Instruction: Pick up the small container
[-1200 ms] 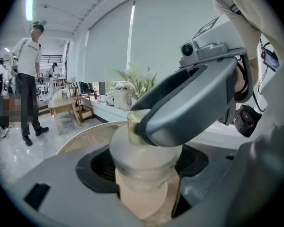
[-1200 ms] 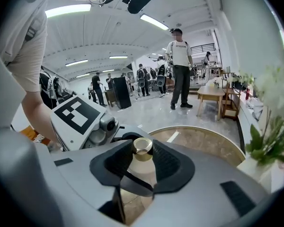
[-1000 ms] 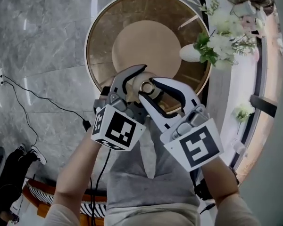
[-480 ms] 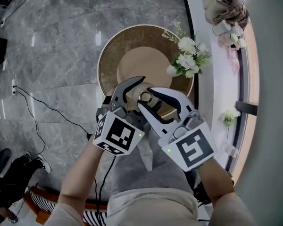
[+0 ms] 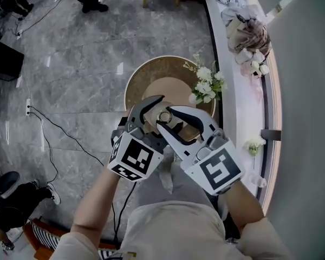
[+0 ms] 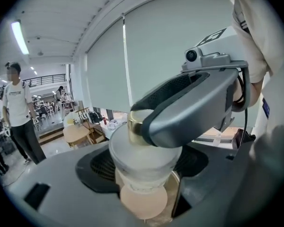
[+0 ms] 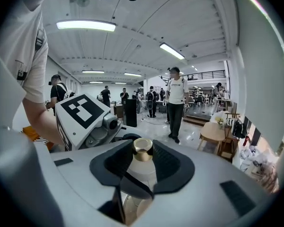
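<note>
The small container [image 5: 164, 116] is a frosted white jar with a gold cap, held up in the air between both grippers. My left gripper [image 5: 150, 111] clamps its body from the left, and my right gripper [image 5: 171, 119] crosses over it from the right. In the left gripper view the jar [image 6: 144, 162] fills the space between the dark pads [image 6: 97, 169], with the right gripper's jaw lying across its gold cap [image 6: 134, 125]. In the right gripper view the gold cap [image 7: 143, 149] sits tight between the black pads [image 7: 174, 167]. Both are shut on it.
Far below lies a round wooden table [image 5: 143, 80] with a vase of white flowers [image 5: 206, 88] at its right rim. A curved white ledge [image 5: 235, 64] with bundled cloth runs along the right. A cable [image 5: 59, 129] trails over the grey floor. People stand in the hall [image 7: 176, 103].
Both grippers have risen together with the container. The round table and flowers now look smaller and farther below, and more of the floor shows.
</note>
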A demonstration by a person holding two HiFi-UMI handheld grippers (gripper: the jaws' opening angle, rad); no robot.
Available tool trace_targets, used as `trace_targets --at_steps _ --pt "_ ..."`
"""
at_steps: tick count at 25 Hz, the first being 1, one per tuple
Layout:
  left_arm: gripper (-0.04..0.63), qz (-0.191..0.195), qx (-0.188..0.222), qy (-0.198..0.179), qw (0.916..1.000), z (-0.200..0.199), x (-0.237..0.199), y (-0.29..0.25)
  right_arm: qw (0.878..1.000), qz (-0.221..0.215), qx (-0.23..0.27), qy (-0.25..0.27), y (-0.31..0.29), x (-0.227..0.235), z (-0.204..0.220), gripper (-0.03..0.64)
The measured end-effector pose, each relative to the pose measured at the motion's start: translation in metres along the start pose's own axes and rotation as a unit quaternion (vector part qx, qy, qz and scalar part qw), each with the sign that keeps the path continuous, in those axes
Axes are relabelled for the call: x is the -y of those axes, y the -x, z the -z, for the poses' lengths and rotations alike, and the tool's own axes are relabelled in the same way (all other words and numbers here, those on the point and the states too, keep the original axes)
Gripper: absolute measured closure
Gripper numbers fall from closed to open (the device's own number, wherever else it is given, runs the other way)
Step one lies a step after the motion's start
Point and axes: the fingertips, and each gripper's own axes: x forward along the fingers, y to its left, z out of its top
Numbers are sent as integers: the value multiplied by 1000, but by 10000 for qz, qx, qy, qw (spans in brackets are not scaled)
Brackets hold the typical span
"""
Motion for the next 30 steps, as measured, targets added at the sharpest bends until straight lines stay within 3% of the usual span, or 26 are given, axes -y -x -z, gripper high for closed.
trace_targets --at_steps 4,16,22,30 --pt "252 -137 173 33 9998 -41 3 36 9995 -62 145 275 20 -18 -47 491" --pt "252 -316 301 -516 9977 -126 19 106 9948 34 711 733 72 -56 -141 491" --pt "252 -306 355 -585 9972 -145 24 117 9937 64 790 798 85 -62 -158 491" --pt "252 -176 133 -408 9989 -127 38 108 9961 -122 665 567 88 -63 -136 491"
